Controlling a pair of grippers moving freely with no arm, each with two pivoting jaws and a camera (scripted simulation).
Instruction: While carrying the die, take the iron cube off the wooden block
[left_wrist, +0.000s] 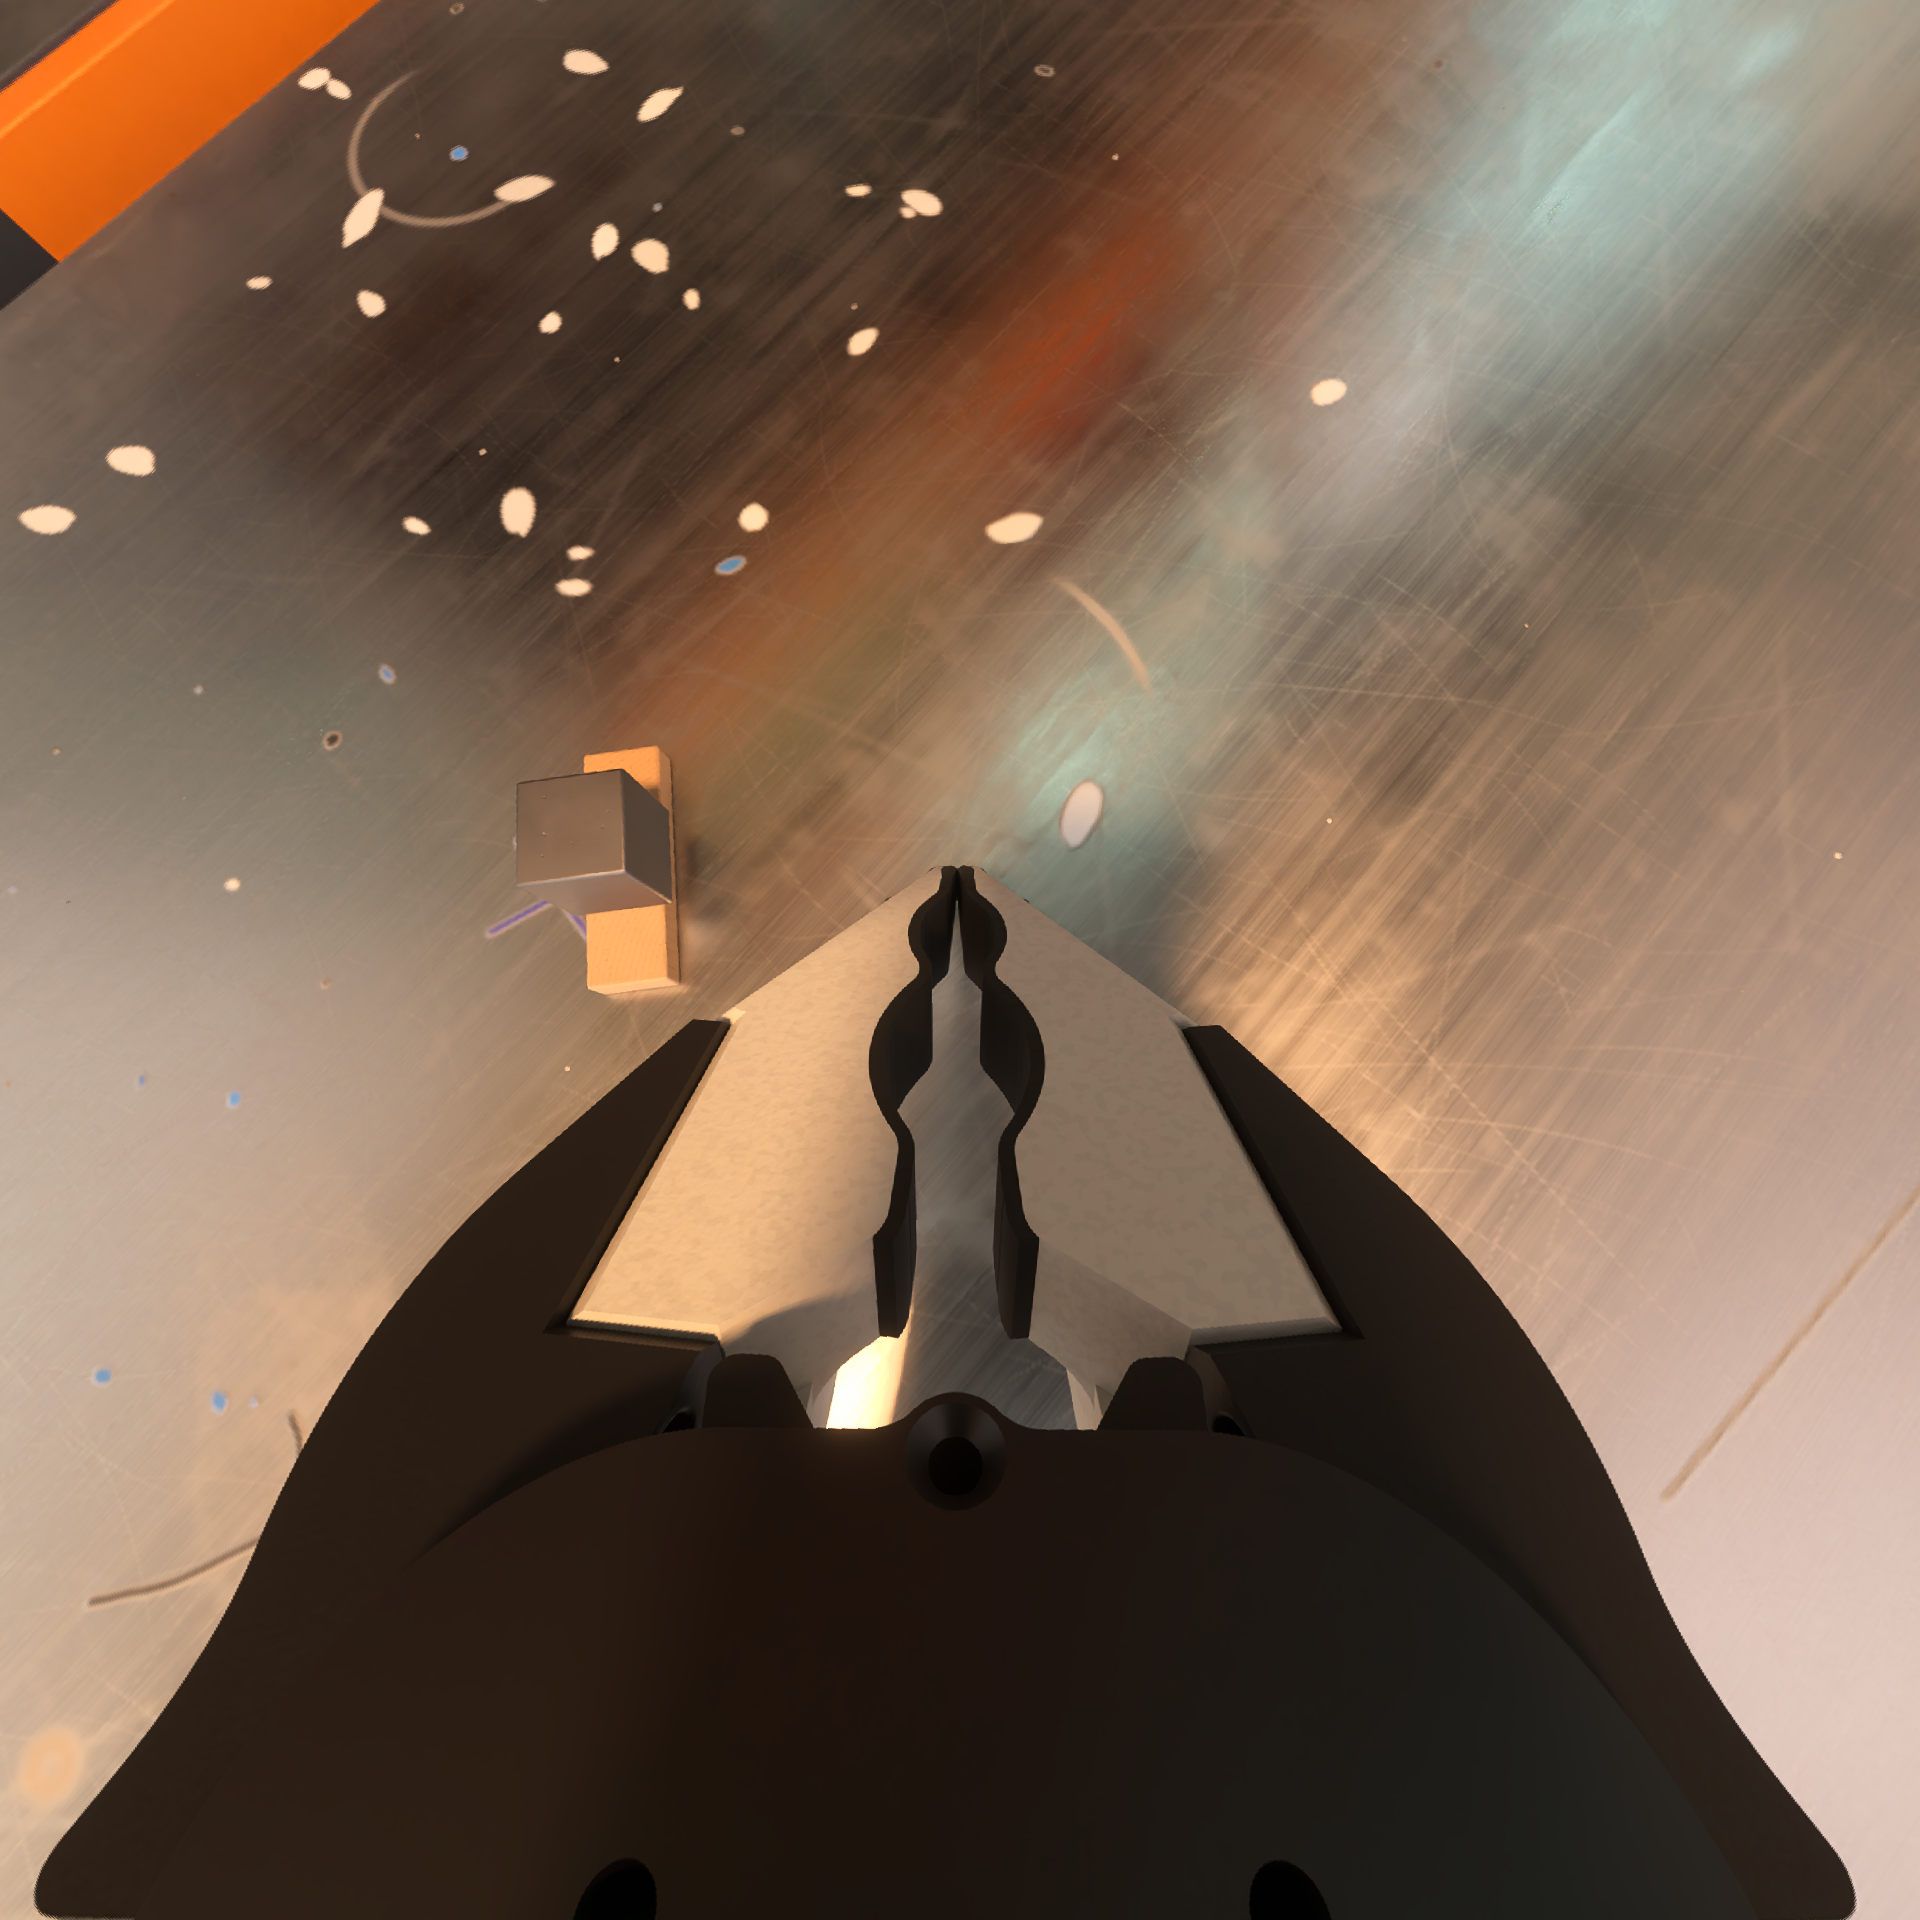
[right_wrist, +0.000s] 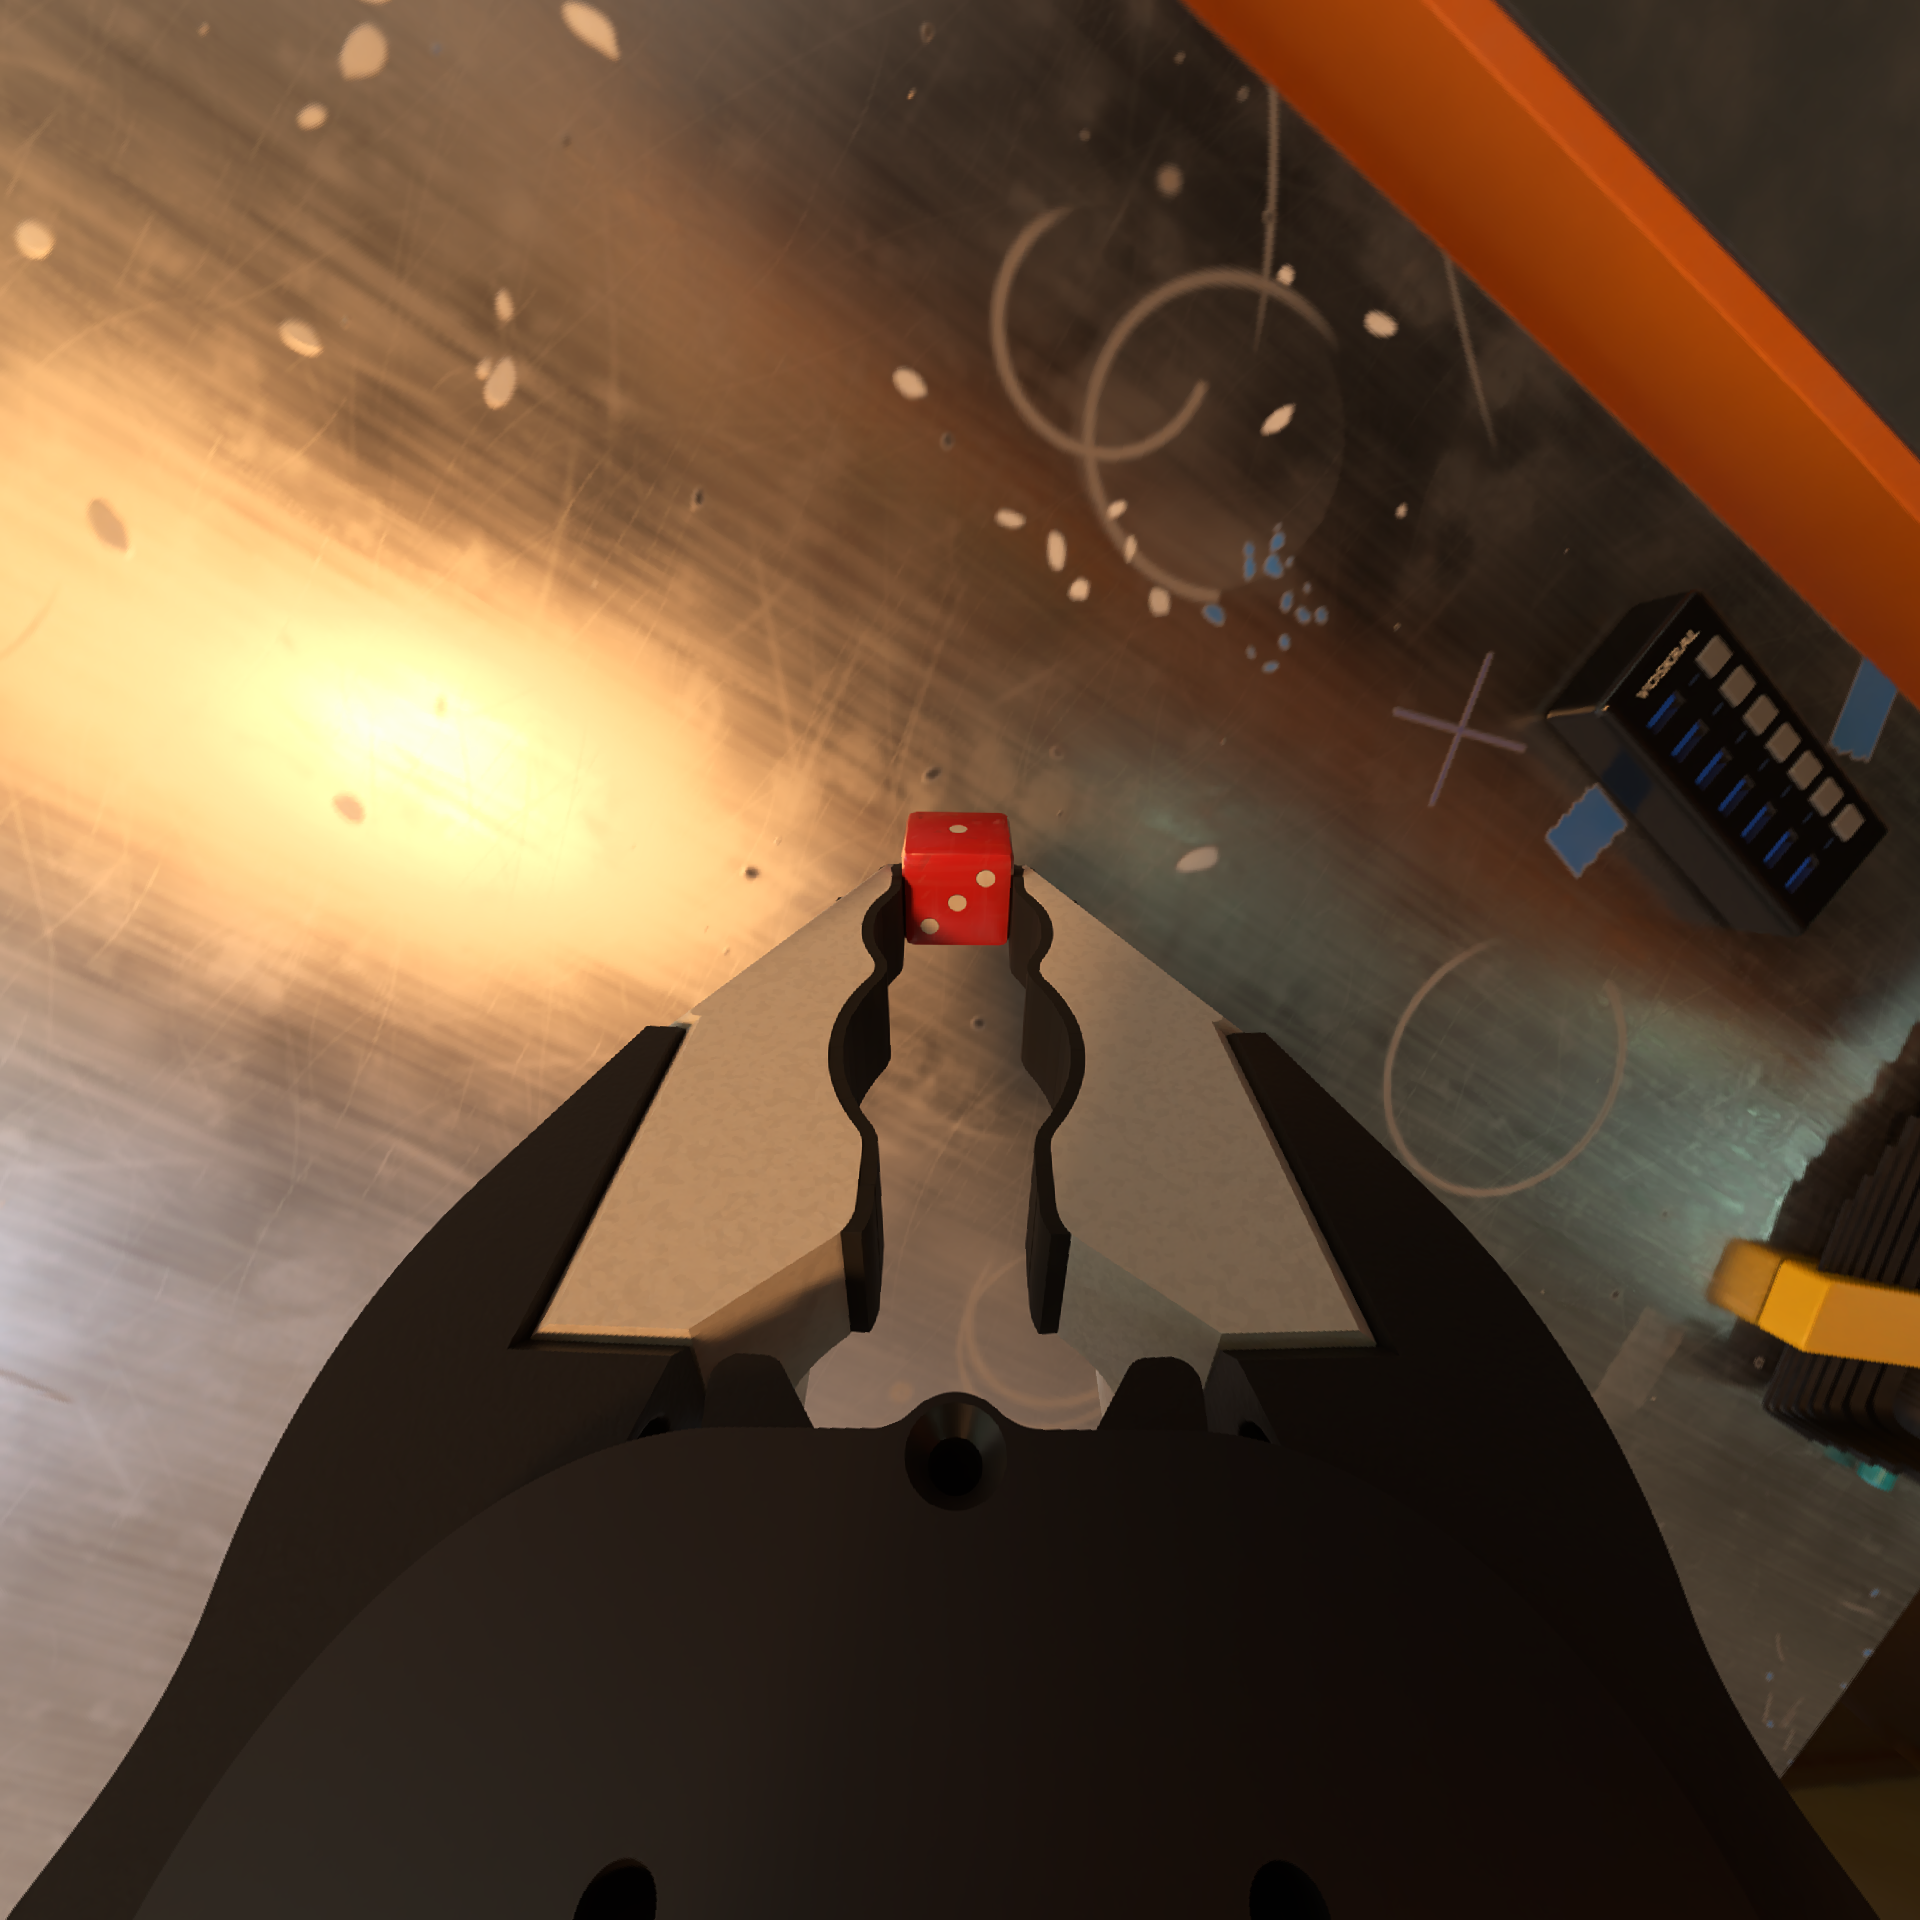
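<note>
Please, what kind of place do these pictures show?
Probably a workshop bench: a scratched metal tabletop flecked with paint, an orange rail along its edge, and a black multi-port hub held down with blue tape.

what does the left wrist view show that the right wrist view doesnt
Only the left wrist view shows the iron cube sitting on the wooden block, ahead and to the left of the shut, empty left gripper. Only the right wrist view shows the red die pinched at the tips of the right gripper, plus a black hub with blue ports and a yellow object on the right. Both show the scratched metal table and its orange edge.
</note>
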